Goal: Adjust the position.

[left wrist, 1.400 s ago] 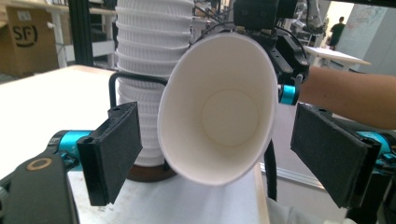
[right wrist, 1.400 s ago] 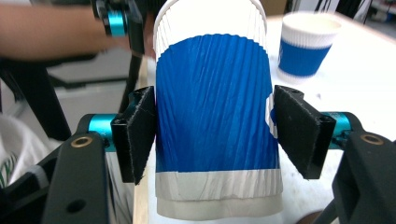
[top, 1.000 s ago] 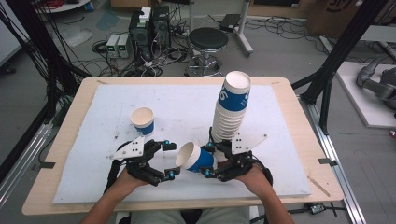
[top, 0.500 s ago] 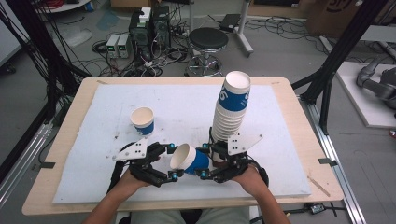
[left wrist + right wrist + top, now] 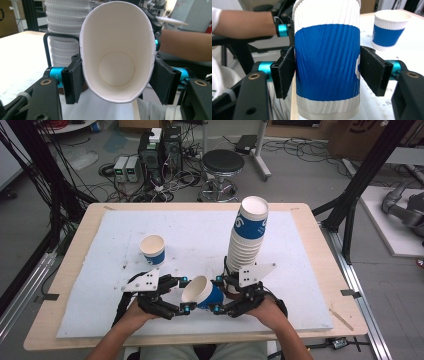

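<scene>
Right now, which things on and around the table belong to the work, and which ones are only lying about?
In the work:
- paper cup between both tongs
- left tongs, squeezing its rim
- right tongs
- cup stack
- single cup

Lying about:
- stool
- electronic boxes on the floor

Lab — cabled electronics (image 5: 150, 155), rig frames (image 5: 360, 185)

A light wooden table (image 5: 310, 227) carries a white rectangular foam mat (image 5: 200, 232), on which a single blue-banded white paper cup (image 5: 152, 249) stands left of a tall stack of matching cups (image 5: 247, 242).
</scene>
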`<state>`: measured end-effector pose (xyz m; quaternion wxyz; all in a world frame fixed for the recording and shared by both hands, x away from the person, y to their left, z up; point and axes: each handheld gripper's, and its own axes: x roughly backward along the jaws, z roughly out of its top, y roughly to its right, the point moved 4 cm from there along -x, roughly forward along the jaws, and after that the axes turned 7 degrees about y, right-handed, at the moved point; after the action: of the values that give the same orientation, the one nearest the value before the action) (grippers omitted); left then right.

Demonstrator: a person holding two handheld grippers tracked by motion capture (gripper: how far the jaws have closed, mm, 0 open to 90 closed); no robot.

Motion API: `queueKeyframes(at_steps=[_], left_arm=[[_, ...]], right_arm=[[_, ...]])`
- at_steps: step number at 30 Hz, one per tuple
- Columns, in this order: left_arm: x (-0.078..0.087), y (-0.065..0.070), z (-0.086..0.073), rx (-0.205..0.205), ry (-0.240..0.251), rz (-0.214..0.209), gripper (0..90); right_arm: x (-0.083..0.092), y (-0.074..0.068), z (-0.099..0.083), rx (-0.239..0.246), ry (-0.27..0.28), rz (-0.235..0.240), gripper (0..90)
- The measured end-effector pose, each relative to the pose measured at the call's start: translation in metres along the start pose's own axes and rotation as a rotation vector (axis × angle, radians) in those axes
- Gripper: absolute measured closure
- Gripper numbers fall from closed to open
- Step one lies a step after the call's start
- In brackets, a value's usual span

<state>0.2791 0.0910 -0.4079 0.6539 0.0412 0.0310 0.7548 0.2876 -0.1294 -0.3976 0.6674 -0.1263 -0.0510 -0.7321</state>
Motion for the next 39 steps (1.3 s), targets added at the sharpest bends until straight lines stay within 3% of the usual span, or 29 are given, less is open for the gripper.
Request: queueKeyframes(at_steps=[3,11,17,26,32,39], left_arm=[[0.0,0.0,0.001,-0.014,-0.039,0.011,33.7],[-0.001,0.003,0.003,-0.058,-0.152,0.024,34.3],[-0.003,0.007,0.004,-0.089,-0.223,0.02,34.2],[-0.005,0.01,0.005,-0.084,-0.246,0.001,34.1],[-0.006,0.011,0.005,-0.089,-0.25,-0.005,34.1],[-0.007,0.011,0.005,-0.103,-0.26,-0.01,35.0]], right_arm=[[-0.002,-0.001,0.0,-0.003,-0.03,-0.015,21.6],[-0.005,-0.004,0.006,0.07,-0.13,-0.045,20.4],[-0.009,-0.005,0.009,0.091,-0.143,-0.037,20.4],[-0.016,-0.008,0.003,0.08,-0.16,-0.002,21.3],[-0.017,-0.008,-0.001,0.074,-0.151,0.027,31.3],[-0.016,-0.008,-0.003,0.071,-0.149,0.034,34.1]])
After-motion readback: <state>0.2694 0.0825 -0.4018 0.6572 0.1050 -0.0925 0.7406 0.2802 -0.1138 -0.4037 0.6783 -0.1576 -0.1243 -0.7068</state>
